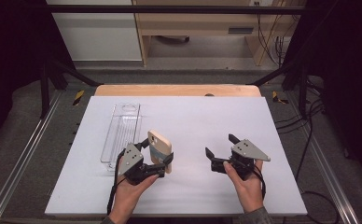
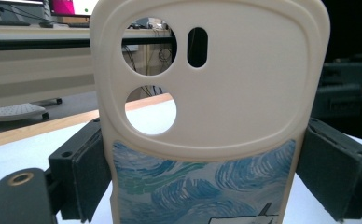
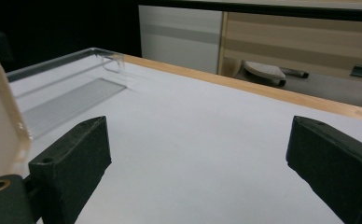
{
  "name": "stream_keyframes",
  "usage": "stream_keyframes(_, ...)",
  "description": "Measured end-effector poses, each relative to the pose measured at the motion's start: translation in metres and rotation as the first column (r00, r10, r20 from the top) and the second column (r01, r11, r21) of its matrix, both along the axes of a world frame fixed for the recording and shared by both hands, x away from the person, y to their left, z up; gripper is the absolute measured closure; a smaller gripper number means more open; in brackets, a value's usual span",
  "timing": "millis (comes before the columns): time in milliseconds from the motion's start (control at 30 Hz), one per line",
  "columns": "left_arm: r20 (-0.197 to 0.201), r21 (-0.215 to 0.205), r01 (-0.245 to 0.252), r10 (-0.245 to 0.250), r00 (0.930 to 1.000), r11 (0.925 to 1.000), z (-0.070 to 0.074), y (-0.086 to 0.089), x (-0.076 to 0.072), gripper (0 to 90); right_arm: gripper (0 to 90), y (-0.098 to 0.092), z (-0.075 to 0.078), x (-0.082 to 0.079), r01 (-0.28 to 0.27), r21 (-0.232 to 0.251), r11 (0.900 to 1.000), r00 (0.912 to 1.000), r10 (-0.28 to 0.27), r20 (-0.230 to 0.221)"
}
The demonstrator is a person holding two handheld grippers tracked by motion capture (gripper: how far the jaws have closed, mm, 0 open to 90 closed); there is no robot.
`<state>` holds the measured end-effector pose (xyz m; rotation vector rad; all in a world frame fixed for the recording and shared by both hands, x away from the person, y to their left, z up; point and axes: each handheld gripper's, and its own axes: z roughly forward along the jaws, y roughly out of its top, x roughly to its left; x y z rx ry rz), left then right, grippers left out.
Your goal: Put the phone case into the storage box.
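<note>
On the white bench (image 1: 193, 121), left of centre, the left gripper (image 1: 156, 156) holds a cream phone case (image 1: 160, 144) upright, clear of the surface, its jaws clamped on the case's two long edges. No brand, label or legible writing appears on the case; its lower back carries a swirled blue painted pattern, and the raised upper panel has two round openings and one slot. The left hand (image 1: 130, 189) wraps the gripper body from below, forearm entering from the near edge. The right gripper (image 1: 222, 150) sits well apart to the right, jaws spread wide with nothing between them, the right hand (image 1: 247, 184) gripping it from behind. A clear plastic tray (image 1: 121, 133) lies flat just beyond the left gripper.
</note>
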<state>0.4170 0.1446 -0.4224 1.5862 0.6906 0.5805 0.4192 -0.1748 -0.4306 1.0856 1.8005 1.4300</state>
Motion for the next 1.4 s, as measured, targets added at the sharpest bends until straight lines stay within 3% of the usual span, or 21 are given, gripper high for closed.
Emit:
stream_keyframes(400, 0.007, -0.015, -0.070, 0.070, 0.9975, 0.9974, 0.020, 0.010, 0.008, 11.4, 5.7, -0.036, -0.022, -0.002, 0.049, 0.000, 0.999, 0.9973, -0.049, 0.054)
stream_keyframes(533, 0.023, 0.008, -0.093, 0.093, 0.9954, 0.9957, 0.035, 0.012, 0.013, 11.4, 5.4, -0.038, -0.027, -0.001, 0.041, 0.006, 0.999, 0.9964, -0.042, 0.074)
stream_keyframes(767, 0.045, 0.050, -0.146, 0.144, 0.9886, 0.9880, 0.058, 0.014, 0.024, 11.4, 5.3, -0.035, -0.035, -0.001, 0.011, 0.027, 1.000, 0.9976, -0.013, 0.068)
stream_keyframes(1033, 0.078, 0.088, -0.204, 0.198, 0.9771, 0.9749, 0.075, 0.018, 0.041, 11.4, 5.2, -0.032, -0.041, -0.001, -0.008, 0.027, 1.000, 0.9985, 0.007, 0.054)
stream_keyframes(1233, 0.098, 0.112, -0.261, 0.251, 0.9630, 0.9588, 0.083, 0.029, 0.056, 11.4, 5.2, -0.035, -0.041, -0.003, -0.001, 0.030, 1.000, 0.9986, 0.000, 0.052)
stream_keyframes(1400, 0.092, 0.101, -0.306, 0.297, 0.9503, 0.9467, 0.089, 0.040, 0.066, 11.4, 5.2, -0.034, -0.043, -0.005, 0.001, 0.024, 1.000, 0.9984, -0.002, 0.056)
